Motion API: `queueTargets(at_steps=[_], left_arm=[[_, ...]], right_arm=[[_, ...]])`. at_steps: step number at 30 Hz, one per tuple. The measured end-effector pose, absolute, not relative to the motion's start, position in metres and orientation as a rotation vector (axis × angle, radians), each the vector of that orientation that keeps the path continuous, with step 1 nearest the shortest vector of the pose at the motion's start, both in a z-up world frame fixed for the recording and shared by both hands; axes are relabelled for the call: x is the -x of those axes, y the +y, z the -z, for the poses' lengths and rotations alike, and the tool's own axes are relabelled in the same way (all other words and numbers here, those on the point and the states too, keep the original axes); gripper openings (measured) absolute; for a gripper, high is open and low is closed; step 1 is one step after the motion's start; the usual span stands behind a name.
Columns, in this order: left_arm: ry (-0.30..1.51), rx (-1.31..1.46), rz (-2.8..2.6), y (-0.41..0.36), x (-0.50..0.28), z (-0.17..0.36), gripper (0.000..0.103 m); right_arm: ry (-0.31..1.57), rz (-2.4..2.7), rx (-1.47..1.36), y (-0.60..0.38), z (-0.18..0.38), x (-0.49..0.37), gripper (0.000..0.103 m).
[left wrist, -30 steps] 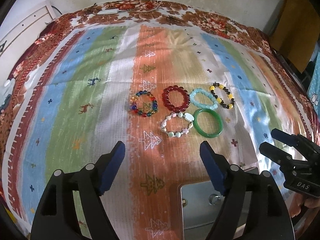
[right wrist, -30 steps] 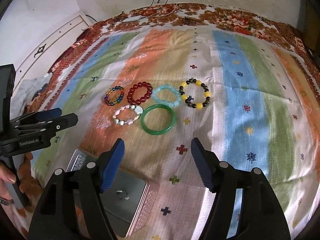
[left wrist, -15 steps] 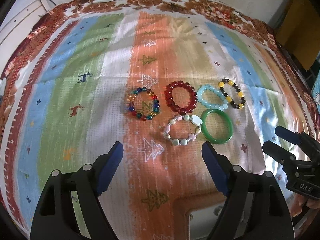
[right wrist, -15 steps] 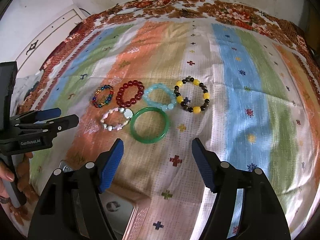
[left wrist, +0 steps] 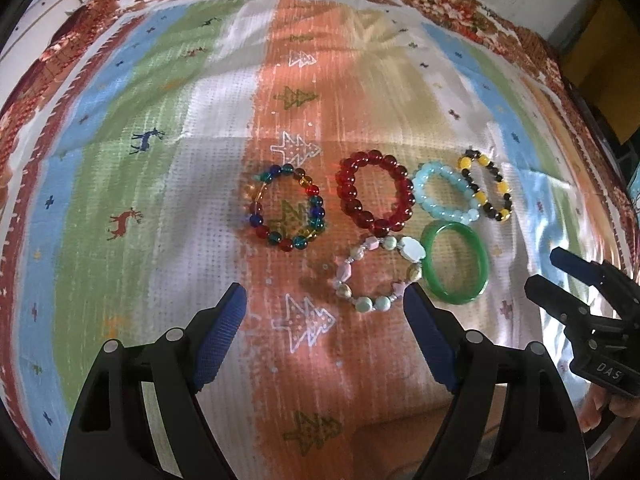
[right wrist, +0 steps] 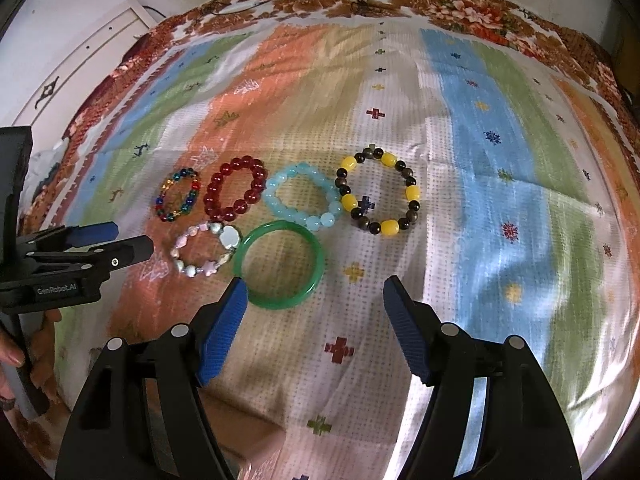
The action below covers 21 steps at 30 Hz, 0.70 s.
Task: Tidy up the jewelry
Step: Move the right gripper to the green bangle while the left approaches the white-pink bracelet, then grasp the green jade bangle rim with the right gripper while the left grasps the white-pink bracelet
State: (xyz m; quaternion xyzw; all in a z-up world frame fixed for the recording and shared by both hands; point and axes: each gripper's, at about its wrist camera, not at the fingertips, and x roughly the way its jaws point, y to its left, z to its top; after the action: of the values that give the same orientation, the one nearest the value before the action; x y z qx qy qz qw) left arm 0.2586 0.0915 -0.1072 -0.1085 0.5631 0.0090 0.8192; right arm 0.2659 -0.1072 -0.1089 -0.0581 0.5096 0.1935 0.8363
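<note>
left claw (right wrist: 128, 240): "GenRobot.AI" | right claw (left wrist: 560, 276): "DAS"

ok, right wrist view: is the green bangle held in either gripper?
No. The green bangle lies flat on the cloth, ahead of the open right gripper, with neither pad pressing it.

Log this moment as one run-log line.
stage: approach | left gripper: open, empty | right gripper: open, empty | six bracelets on cloth, untouched | nearest right: green bangle

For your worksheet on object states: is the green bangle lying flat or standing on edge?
Flat: the green bangle shows its whole ring lying on the cloth.
</note>
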Motion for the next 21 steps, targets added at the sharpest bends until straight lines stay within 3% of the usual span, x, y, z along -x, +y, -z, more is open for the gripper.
queueTargets(at_steps=[9,21], left_arm=[[1.236,0.202,-0.008,0.089,-0.275,0.121,0.076],[1.284,0.157,-0.004,0.084,-0.289,0.141,0.059]], right_arm=[[1.114,-0.401,0.148,-0.100,0.128,-0.285,0.070],[1.149,-0.421,0.187,-0.088,0.148,-0.299,0.070]])
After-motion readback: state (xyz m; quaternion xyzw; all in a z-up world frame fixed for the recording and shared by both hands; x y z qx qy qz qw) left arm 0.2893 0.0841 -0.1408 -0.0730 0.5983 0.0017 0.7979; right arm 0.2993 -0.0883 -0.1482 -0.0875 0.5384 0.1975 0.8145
